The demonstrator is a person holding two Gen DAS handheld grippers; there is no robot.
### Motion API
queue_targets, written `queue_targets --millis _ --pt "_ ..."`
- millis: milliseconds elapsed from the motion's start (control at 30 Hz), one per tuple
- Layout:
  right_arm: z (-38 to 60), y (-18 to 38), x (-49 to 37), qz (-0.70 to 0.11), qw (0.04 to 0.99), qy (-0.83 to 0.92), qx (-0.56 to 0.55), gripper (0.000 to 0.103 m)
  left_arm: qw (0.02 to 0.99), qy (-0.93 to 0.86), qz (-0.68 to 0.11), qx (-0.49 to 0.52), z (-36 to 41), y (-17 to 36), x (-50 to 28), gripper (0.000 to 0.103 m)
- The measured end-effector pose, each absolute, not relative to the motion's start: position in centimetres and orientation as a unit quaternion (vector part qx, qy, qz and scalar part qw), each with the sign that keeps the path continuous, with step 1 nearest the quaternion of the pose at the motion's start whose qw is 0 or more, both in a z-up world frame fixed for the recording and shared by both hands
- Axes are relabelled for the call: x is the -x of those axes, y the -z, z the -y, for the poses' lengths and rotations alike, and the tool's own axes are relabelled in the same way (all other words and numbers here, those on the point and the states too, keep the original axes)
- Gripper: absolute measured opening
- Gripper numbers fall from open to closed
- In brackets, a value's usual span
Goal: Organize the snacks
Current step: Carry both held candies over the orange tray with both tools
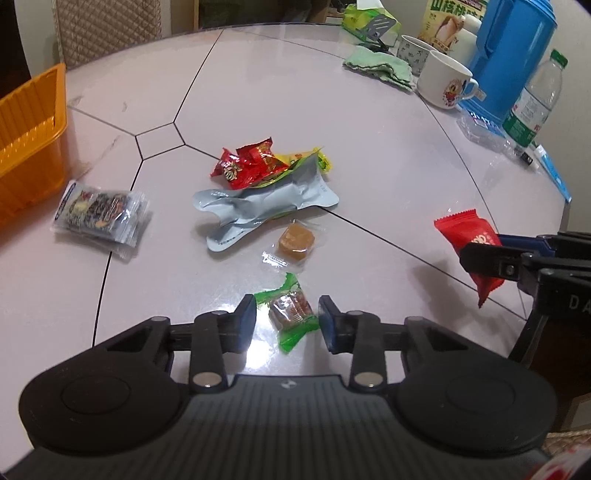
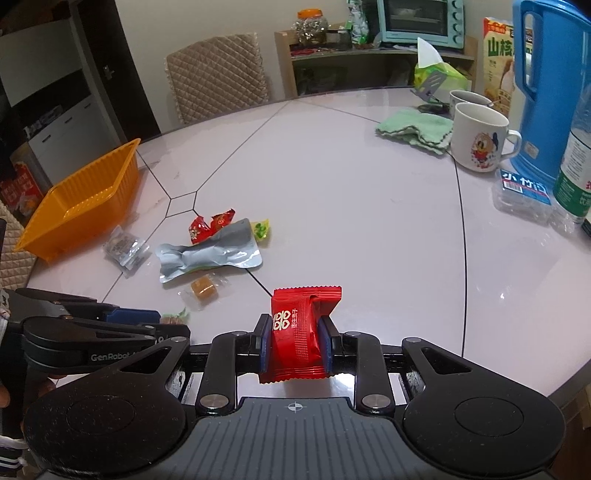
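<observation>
Snacks: left tongs (image 1: pixel 287 318) spread around green candy (image 1: pixel 291 312); right tongs (image 2: pixel 294 343) pinch red packet (image 2: pixel 301 332); silver pouch (image 1: pixel 258 206) near.

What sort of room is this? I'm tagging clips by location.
Most likely a home dining area: a round table with a padded chair pulled up, a toaster oven on a shelf behind, and mugs beside a blue jug.

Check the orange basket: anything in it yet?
Empty as far as the right wrist view shows: the orange basket has a bare floor, and the snacks lie outside on the table. Its near corner is hidden.
</observation>
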State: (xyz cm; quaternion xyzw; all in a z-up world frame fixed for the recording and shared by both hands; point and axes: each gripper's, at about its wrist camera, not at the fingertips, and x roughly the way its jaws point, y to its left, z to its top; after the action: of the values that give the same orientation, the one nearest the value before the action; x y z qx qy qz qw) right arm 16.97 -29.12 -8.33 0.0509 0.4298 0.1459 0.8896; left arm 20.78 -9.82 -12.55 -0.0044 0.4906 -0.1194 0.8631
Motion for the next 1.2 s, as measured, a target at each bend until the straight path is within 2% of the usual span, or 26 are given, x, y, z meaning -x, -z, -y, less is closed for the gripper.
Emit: queue_targets --millis 67,300,767,1200 --pt "29.1 8.3 -16.8 -0.43 0.889 -0.146 -0.051 0.027 0.864 0.12 -0.489 -0.001 10.0 12.6 -20.7 0.024" --pt "28.9 8.4 -16.4 -0.432 0.887 -0.153 -0.05 0.027 0.865 0.115 -0.488 0.004 9.4 12.5 -20.5 0.022" --pt "26.8 7.7 -16.7 -0.426 0.886 -0.18 -0.037 0.027 0.869 0.089 -0.487 0.024 6.1 11.6 -19.4 0.021" --pt "22.5 6.8 -17.8 -0.418 0.879 -0.229 -0.019 0.027 0.882 0.035 -0.466 0.067 -0.6 9.0 -17.3 0.021"
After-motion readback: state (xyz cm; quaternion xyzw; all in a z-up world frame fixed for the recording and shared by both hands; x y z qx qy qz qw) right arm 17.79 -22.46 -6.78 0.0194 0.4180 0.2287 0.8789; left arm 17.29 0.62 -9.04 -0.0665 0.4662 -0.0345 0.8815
